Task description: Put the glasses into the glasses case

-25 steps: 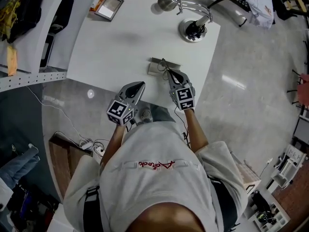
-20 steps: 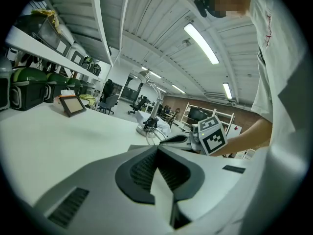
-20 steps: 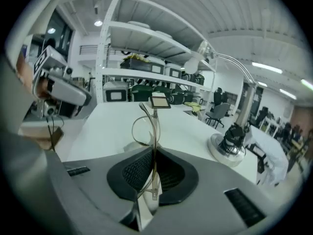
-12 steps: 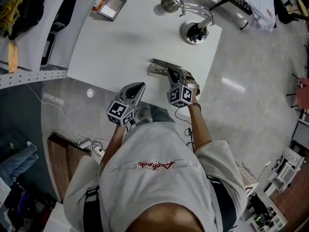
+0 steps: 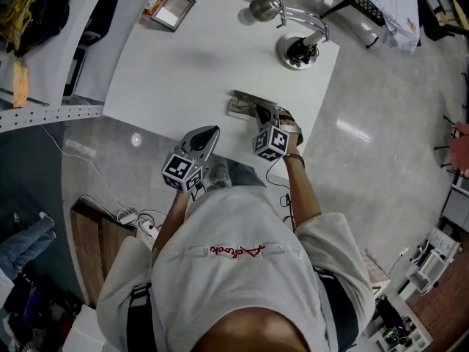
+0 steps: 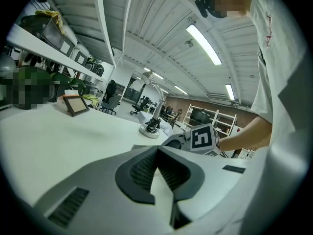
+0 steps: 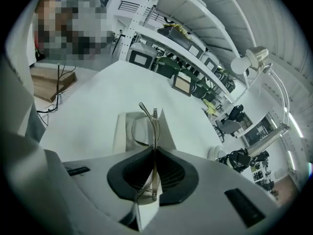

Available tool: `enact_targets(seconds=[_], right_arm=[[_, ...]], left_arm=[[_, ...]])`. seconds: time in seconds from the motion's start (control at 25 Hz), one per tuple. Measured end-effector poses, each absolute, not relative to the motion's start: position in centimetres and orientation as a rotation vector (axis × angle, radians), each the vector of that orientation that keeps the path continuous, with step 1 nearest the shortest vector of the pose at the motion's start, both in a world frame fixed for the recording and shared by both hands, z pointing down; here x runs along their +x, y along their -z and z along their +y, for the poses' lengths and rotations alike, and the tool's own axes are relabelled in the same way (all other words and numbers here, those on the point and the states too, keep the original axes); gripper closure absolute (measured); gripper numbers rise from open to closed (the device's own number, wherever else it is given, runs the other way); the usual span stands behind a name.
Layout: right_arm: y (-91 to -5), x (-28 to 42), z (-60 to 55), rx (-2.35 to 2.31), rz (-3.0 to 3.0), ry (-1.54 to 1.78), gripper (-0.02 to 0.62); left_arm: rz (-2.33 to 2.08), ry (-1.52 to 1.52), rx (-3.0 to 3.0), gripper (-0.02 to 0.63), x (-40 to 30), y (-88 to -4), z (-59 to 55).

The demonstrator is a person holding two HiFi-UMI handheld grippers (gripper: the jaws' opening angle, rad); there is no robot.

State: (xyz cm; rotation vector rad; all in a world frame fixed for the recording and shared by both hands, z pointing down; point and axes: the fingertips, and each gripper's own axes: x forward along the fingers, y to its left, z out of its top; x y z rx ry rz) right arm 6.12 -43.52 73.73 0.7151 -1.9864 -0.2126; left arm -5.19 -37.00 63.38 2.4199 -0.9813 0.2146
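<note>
Right hand-held gripper (image 7: pixel 154 150) pinches the folded glasses (image 7: pixel 145 127) edge-on, with the frame sticking out past the tips along its pointing line. The glasses case (image 7: pixel 123 131) lies open on the bench (image 5: pixel 198 57), just ahead of and below those tips. Can't tell if the glasses touch it. Left hand-held gripper (image 6: pixel 157 154) is pressed together and empty, off the bench edge and farther from the case. The drop looks like the right one's job.

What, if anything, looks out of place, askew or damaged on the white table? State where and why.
Nothing stands out. The glasses are clamped edge-on in the right gripper, right at the open glasses case, which lies near the table edge. Nothing looks spilled or broken.
</note>
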Motion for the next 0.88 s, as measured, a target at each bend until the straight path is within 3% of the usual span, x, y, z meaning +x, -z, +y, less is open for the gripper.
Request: enact_targets(seconds=[0.68, 0.88], right_arm=[[-76.2, 5.6, -43.4, 0.586, -1.965, 0.076, 0.577], [-75.8, 5.2, -43.2, 0.576, -2.002, 0.064, 0.49]], left_arm=[[-1.021, -0.21, 2.403, 0.581, -6.2, -63.4, -37.4], [-1.02, -0.208, 2.423, 0.581, -6.2, -62.9, -37.5]])
